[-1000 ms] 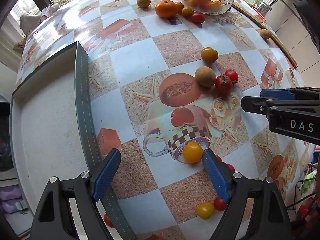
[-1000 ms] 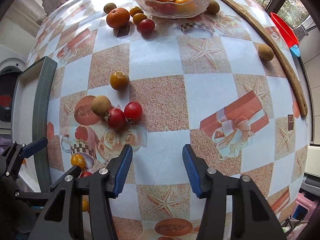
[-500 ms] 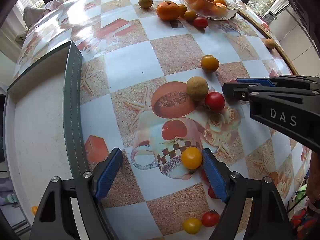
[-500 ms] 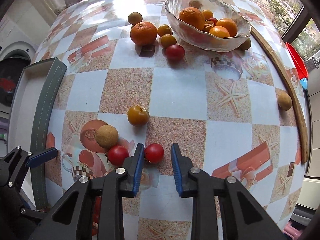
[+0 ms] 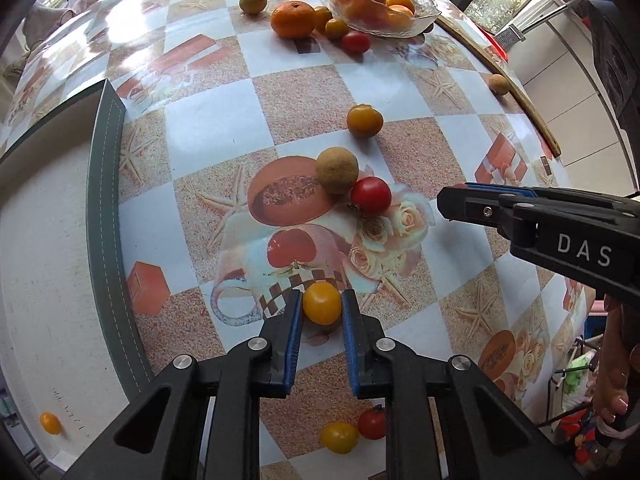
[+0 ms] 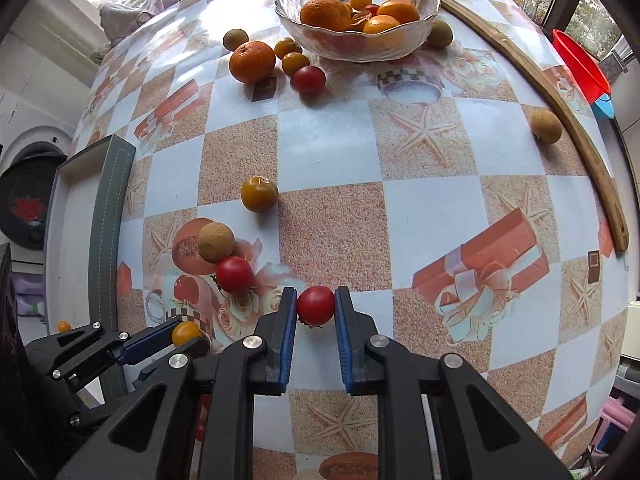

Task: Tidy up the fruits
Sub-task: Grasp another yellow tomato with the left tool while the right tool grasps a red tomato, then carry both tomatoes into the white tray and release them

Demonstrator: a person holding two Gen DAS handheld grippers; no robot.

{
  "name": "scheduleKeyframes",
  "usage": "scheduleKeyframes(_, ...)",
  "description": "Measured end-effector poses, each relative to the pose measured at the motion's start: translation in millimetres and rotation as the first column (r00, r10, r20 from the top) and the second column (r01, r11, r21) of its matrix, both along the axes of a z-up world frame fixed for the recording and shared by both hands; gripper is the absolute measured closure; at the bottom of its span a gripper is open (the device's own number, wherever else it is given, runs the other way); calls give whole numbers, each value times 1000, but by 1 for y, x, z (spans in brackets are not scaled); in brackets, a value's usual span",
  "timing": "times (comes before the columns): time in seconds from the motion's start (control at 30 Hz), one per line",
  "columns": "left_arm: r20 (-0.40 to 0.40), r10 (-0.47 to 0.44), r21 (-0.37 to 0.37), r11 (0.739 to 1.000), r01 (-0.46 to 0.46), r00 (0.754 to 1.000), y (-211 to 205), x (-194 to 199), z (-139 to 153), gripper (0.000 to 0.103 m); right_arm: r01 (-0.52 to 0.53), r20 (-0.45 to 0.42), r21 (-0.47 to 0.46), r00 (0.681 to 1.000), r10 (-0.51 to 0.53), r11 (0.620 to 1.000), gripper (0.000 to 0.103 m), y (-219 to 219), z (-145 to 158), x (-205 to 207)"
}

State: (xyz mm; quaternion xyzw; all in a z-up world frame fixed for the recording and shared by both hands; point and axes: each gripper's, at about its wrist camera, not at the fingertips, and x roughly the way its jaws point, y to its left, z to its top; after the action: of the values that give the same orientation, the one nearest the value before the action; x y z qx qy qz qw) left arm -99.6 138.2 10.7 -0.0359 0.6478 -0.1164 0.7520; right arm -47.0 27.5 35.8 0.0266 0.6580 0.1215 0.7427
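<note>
A patterned tablecloth point(image 6: 432, 216) carries scattered fruit; the glass bowl point(image 6: 356, 46) holds several (most lie loose). The left gripper point(image 5: 322, 312) pinches a yellow tomato point(image 5: 321, 303), the right gripper point(image 6: 316, 308) a red tomato point(image 6: 315, 305), both near the front edge.

Both hand-held grippers (L point(image 5: 321, 307), R point(image 6: 315, 305)) low, jaws nearly closed.

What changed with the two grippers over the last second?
Both closed from wide open: the left gripper now clamps the yellow tomato, and the right gripper moved forward-left and clamps a red tomato. The glass bowl, brown fruit and other loose fruit stayed put.
</note>
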Motion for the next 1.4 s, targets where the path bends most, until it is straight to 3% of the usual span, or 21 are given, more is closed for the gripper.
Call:
scheduleKeyframes(0.3, 5, 20, -32, 999, -19, 1000, 23, -4, 9, 82, 58, -31, 34, 998, -57, 998, 82, -16, 7, -19)
scheduleKeyframes(0.7, 73, 79, -56, 996, -75, 994, 61, -6, 42, 82, 15, -14, 55, 1000, -14, 998, 82, 8, 30, -26)
scheduleKeyframes(1.03, 117, 185, -25, 983, -183, 976, 128, -23, 57, 82, -100, -4, 95, 995, 101, 990, 82, 84, 42, -29)
scheduleKeyframes(1.4, 100, 333, 61, 939, -340, 938, 217, -48, 36, 82, -258, 9, 111, 966, 259, 960, 82, 190, 40, -19)
